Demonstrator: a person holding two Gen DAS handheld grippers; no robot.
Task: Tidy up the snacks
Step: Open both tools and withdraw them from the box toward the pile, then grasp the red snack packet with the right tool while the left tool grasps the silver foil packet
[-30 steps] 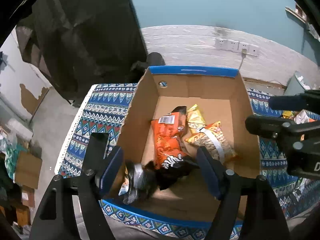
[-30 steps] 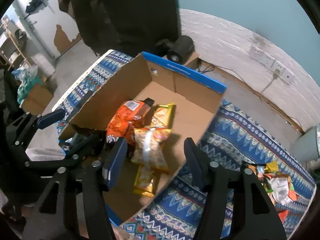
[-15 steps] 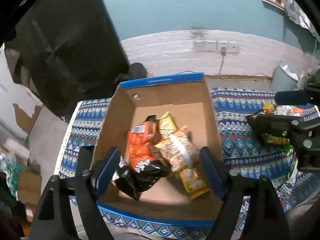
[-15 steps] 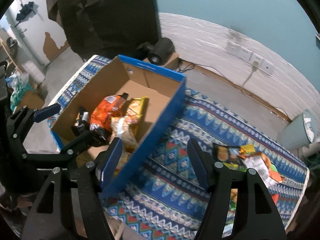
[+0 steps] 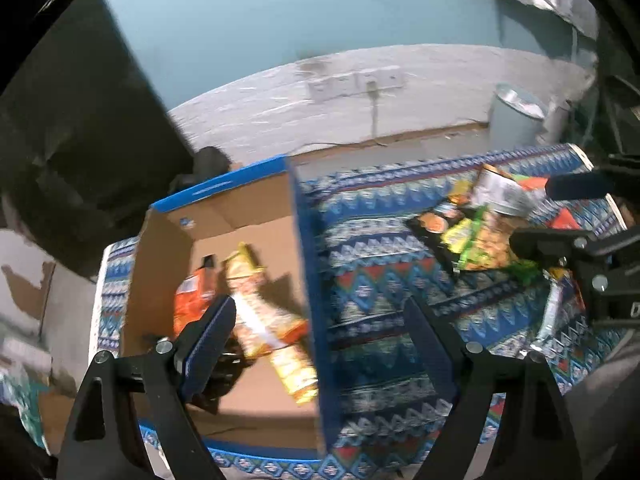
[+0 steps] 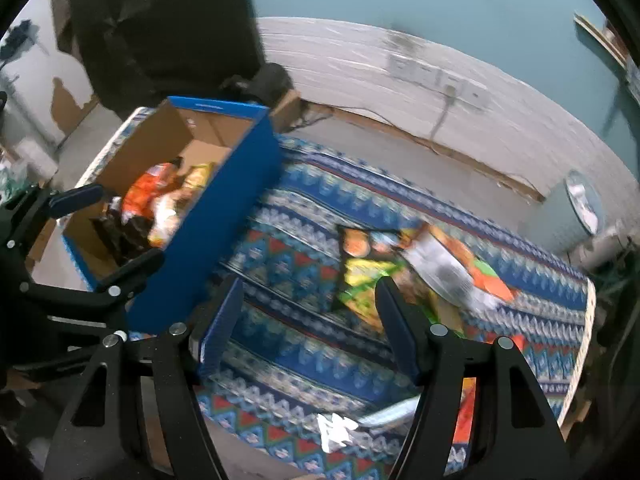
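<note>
A blue cardboard box (image 5: 310,264) (image 6: 224,216) sits on the left of the patterned cloth. It holds an orange snack bag (image 5: 190,304) (image 6: 144,192) and yellow snack packs (image 5: 260,312). A pile of loose snack bags (image 5: 476,236) (image 6: 372,268) lies on the cloth to the right. My left gripper (image 5: 316,344) is open and empty above the box's right wall. My right gripper (image 6: 308,320) is open and empty above the cloth, just left of the pile. The right gripper also shows in the left wrist view (image 5: 568,216).
The blue patterned cloth (image 6: 288,272) covers the table. A grey bin (image 5: 516,116) (image 6: 580,208) stands by the far wall. A silver packet (image 6: 384,416) lies near the front edge. A dark cloth-covered shape (image 6: 160,24) stands behind the box.
Both grippers have swung right, away from the box and toward the snack pile. The box now sits further left in both views. Both stay open.
</note>
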